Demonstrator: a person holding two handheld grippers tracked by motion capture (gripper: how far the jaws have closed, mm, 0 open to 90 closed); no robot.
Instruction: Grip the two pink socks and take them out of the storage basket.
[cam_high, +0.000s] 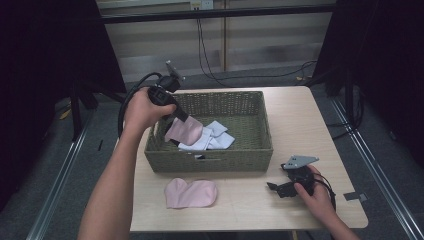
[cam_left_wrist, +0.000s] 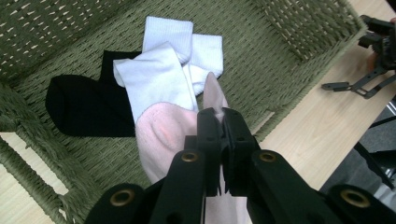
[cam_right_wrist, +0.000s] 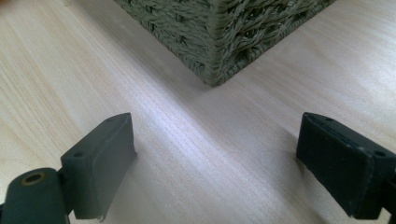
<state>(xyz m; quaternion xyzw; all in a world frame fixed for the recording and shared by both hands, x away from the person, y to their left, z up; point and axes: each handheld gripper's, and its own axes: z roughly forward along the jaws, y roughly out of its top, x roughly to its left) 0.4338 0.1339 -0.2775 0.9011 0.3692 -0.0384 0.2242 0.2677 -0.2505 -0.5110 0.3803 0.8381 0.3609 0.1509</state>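
Over the left side of the green woven basket (cam_high: 260, 125), my left gripper (cam_high: 181, 119) is shut on a pink sock (cam_high: 184, 132) that hangs from its jaws. In the left gripper view the closed jaws (cam_left_wrist: 223, 116) pinch the pink sock (cam_left_wrist: 163, 135) above white socks (cam_left_wrist: 159, 74) and a black sock (cam_left_wrist: 88, 105) on the basket floor. A second pink sock (cam_high: 192, 193) lies flat on the table in front of the basket. My right gripper (cam_high: 276, 189) rests near the table's front right, open, with only bare wood between its pads (cam_right_wrist: 107, 154).
The white socks (cam_high: 215, 137) lie in the basket's middle. A basket corner (cam_right_wrist: 219, 37) stands just ahead of the right gripper. The wooden table (cam_high: 310, 125) has free room to the basket's right. Cables run along the floor behind.
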